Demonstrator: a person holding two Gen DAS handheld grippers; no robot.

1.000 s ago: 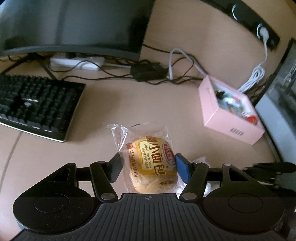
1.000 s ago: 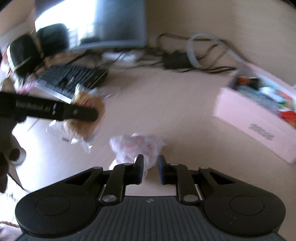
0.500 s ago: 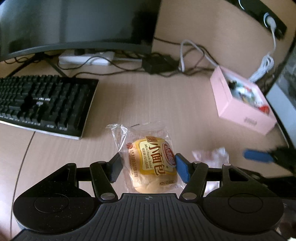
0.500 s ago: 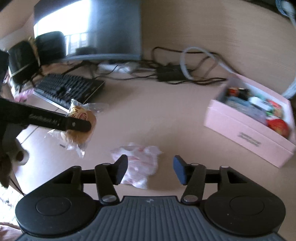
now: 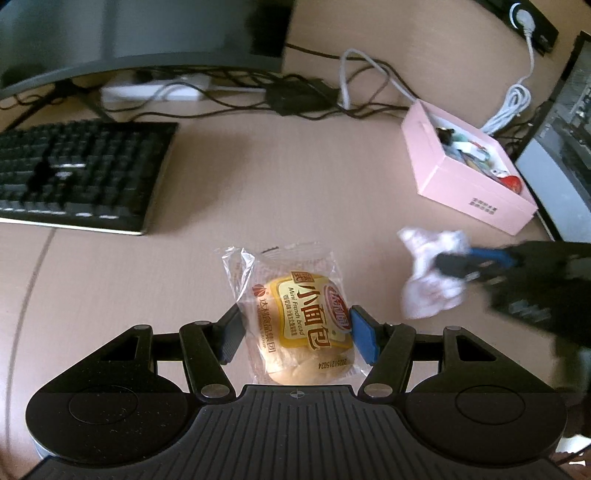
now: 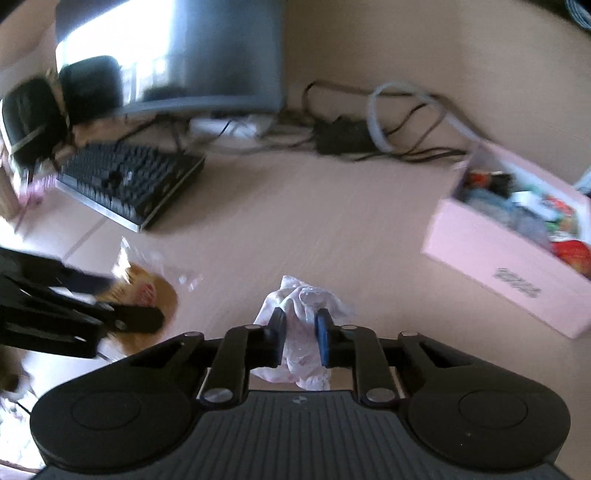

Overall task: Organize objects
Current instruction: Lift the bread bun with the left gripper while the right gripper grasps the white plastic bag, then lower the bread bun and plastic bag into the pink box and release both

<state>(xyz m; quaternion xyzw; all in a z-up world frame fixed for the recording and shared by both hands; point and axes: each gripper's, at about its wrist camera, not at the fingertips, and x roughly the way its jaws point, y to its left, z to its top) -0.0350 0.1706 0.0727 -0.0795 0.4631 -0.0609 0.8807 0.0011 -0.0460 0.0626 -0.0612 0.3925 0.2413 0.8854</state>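
Bread pack (image 5: 303, 317): sitting between the left gripper (image 5: 295, 332) jaws, squeezed on both sides, above the counter (image 5: 277, 192).
Crumpled bag (image 6: 303, 332): being pinched by the right gripper (image 6: 300, 334), jaws pressing it in.
Pink box (image 5: 469, 173): lying open near the crumpled bag, holding small things.
Keyboard (image 5: 74, 177): resting well apart, under the monitor (image 5: 140, 33).
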